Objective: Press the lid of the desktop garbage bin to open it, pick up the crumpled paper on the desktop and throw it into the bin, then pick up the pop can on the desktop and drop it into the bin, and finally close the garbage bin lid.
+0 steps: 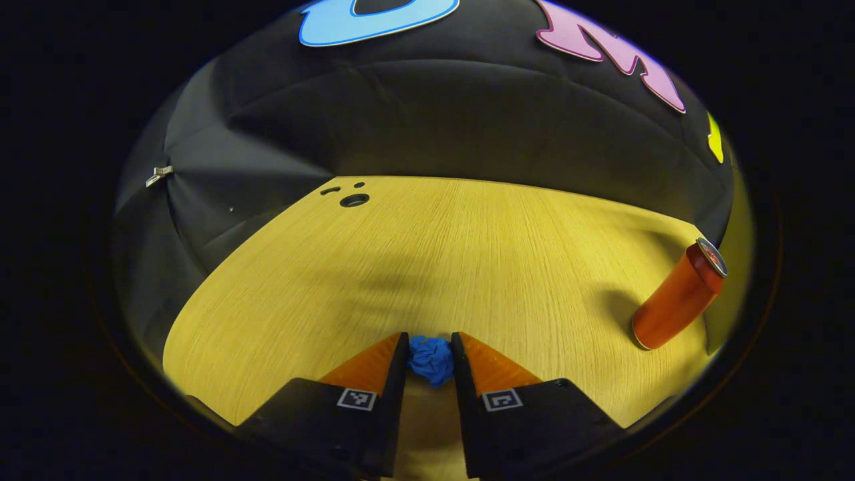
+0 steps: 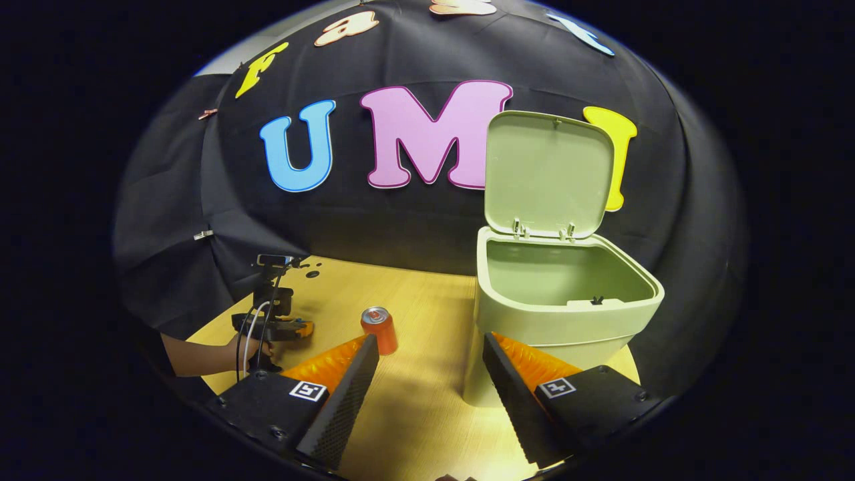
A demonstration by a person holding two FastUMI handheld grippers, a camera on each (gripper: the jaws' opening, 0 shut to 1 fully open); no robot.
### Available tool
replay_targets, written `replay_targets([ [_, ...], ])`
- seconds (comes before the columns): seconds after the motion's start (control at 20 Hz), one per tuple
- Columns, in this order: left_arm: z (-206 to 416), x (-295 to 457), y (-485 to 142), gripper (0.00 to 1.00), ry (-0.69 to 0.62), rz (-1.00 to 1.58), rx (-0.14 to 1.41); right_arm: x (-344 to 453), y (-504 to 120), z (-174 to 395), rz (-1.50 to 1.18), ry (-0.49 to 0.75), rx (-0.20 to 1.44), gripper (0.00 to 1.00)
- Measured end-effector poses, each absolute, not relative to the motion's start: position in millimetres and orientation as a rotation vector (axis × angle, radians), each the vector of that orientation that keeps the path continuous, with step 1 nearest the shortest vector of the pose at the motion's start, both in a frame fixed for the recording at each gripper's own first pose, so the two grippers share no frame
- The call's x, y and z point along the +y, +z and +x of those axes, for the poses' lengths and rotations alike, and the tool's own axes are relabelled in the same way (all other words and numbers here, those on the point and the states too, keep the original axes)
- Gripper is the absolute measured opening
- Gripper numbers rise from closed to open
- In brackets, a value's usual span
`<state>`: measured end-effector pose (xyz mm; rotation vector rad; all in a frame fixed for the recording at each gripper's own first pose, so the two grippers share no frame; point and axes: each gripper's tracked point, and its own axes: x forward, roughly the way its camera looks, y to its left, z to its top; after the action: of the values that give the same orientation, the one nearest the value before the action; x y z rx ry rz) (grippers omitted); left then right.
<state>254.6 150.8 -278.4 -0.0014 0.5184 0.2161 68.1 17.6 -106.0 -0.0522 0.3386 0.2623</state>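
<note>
blue crumpled paper (image 1: pixel 431 359) is pinched between the two fingers of the left gripper (image 1: pixel 431 349), low over the yellow wooden desktop (image 1: pixel 467 254). both fingers are seen pressed against its sides, so the ball is judged to be grasped and ready to be lifted.

the pale green plastic garbage bin (image 2: pixel 554 314) is taken as the landmark. its flat lid (image 2: pixel 549 175) is stood straight up at the back, so the mouth is wide open and things can be dropped in from above. nothing can be seen inside from this angle.

the small orange pop can (image 2: pixel 379 329) is stood upright on the desktop, to the left of the bin and apart from it. farther left of the bin, past the can, the left gripper (image 2: pixel 280 329) and the hand (image 2: pixel 250 351) holding it are seen down at the desktop.

the right gripper (image 2: pixel 431 364) is kept just in front of the bin with its fingers spread apart and nothing between them. it is likely kept there out of the way.
</note>
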Motion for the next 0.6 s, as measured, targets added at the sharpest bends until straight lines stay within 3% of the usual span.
replay_targets([
  [0.3,250,148,-264,0.36,0.211,0.025,0.504,8,-103,64,-0.052,0.244,0.320,0.98],
  [0.6,241,127,-210,0.36,0.168,0.000,0.426,3,-104,58,-0.034,0.242,0.309,0.98],
])
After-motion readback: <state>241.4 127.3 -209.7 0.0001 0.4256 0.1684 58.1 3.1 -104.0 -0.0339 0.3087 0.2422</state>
